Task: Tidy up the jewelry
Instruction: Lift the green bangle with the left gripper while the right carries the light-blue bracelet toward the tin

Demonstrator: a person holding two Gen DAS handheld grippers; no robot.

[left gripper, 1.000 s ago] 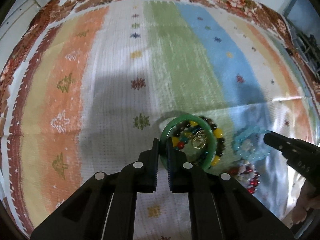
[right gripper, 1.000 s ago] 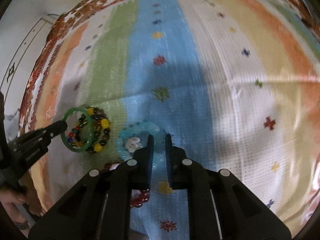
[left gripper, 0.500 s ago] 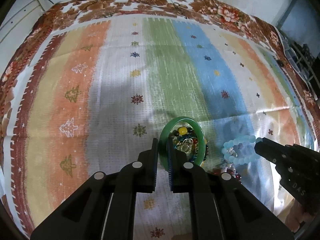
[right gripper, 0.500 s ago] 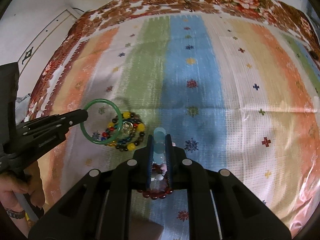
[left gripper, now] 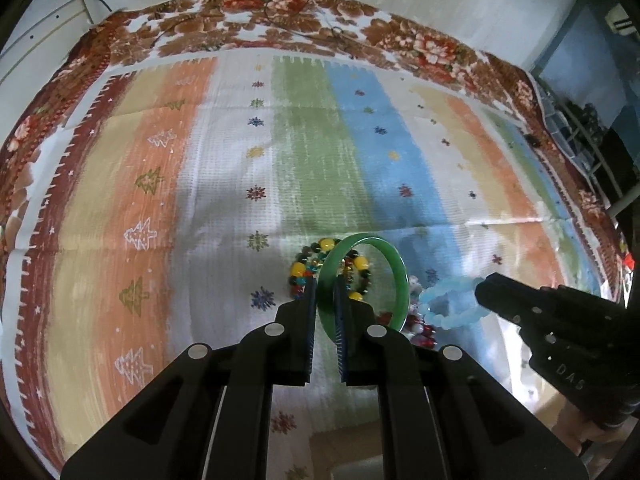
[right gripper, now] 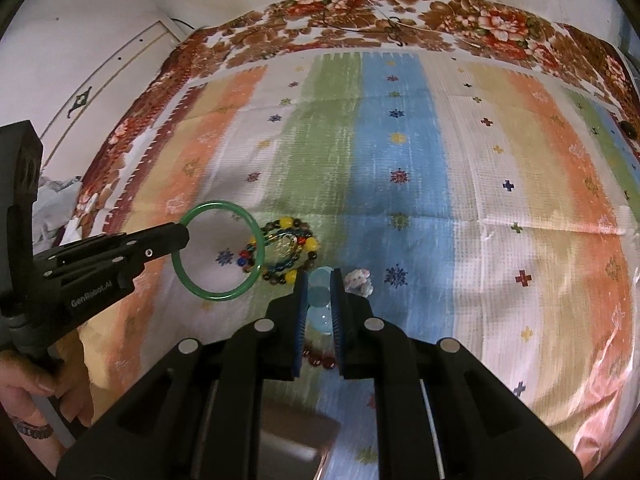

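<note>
My left gripper [left gripper: 325,298] is shut on a green bangle [left gripper: 394,268] and holds it on edge above the striped cloth; it also shows in the right wrist view [right gripper: 218,296]. My right gripper [right gripper: 319,286] is shut on a pale blue bead bracelet [right gripper: 319,294], lifted off the cloth; the bracelet also shows in the left wrist view [left gripper: 450,306]. A multicolour bead bracelet [right gripper: 286,250] with yellow beads lies on the cloth below the bangle. A dark red bead bracelet [right gripper: 318,358] lies under my right gripper. A small white charm [right gripper: 359,282] lies beside it.
A striped cloth [right gripper: 500,200] with a brown floral border covers the surface. A grey box [right gripper: 296,438] sits near the front edge below my right gripper. Wires [left gripper: 320,20] lie at the far edge. A dark rack [left gripper: 584,124] stands at the right.
Both grippers have lifted away from the cloth with their pieces. The green bangle came up off the multicolour beads and the blue bracelet came up off the red beads.
</note>
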